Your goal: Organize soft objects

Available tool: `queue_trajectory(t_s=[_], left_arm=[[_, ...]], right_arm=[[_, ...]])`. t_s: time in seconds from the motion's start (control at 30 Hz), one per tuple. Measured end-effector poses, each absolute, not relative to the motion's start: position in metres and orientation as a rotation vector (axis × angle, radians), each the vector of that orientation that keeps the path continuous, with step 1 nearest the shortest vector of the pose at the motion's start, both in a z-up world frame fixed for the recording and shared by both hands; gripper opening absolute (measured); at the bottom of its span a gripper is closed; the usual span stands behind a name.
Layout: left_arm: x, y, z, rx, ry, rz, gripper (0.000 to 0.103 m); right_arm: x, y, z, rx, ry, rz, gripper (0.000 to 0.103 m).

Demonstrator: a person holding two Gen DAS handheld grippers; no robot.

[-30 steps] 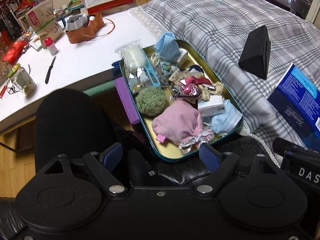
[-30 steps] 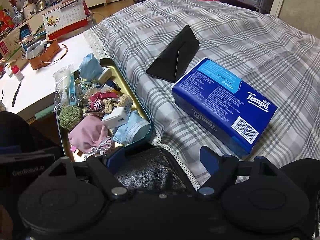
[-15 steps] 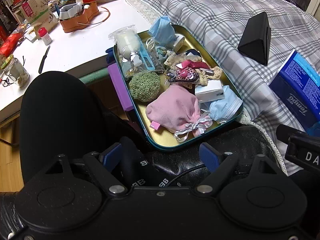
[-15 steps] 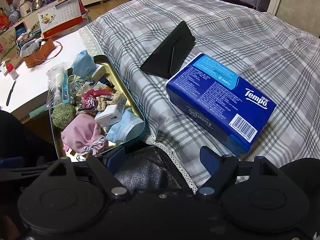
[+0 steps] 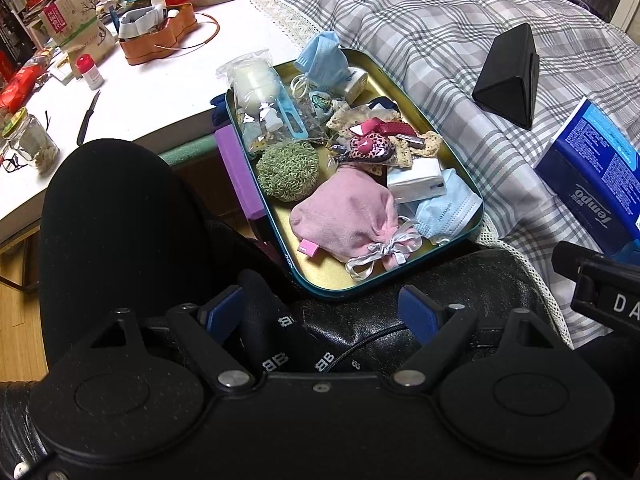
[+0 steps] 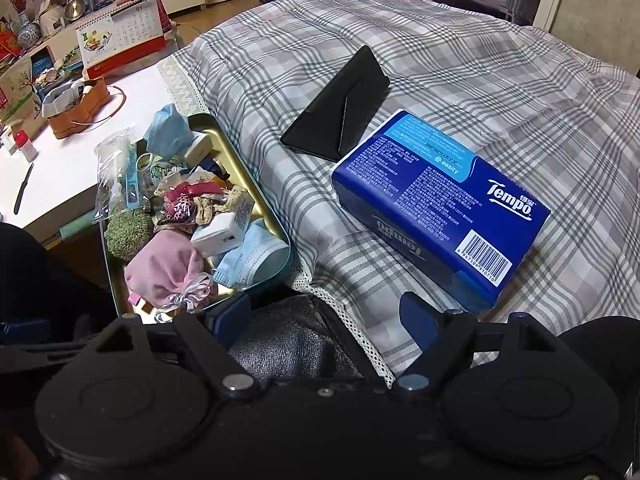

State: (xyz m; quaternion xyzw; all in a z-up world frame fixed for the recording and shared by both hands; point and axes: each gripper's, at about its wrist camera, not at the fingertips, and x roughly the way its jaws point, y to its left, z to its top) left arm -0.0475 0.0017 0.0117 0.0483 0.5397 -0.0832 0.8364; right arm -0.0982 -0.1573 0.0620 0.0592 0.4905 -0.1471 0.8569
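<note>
Left wrist view: showed the plaid bed cover (image 5: pixel 440 40) as the biggest thing, with the gold tray (image 5: pixel 320 276) sitting at its near left edge, next to the white table (image 5: pixel 160 92). Held many small things. Looked straight ahead of the left gripper (image 5: pixel 320 312), a little up from its tips. Had the long side of the tray running away from the gripper, toward the far edge of the cover. Kept the pink pouch (image 5: pixel 344 216) at the near end of the tray, closest to the left gripper. Had both jaws apart, nothing between them. Right wrist view: put the tray off to the left of the right gripper (image 6: pixel 324 316), jaws apart and empty too, with the blue tissue pack (image 6: pixel 440 200) ahead instead. Seemed a job for the left hand first.
</note>
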Motion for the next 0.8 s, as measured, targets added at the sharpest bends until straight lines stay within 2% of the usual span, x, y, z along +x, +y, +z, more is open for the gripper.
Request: queue_trajectory(t_s=[0.8], left_arm=[[-0.049,0.0011,0.0138,0.099,1.133,-0.176,0.081]], right_arm=[[-0.0979,-0.1546,0.0648,0.119,1.021,-0.311,0.081]])
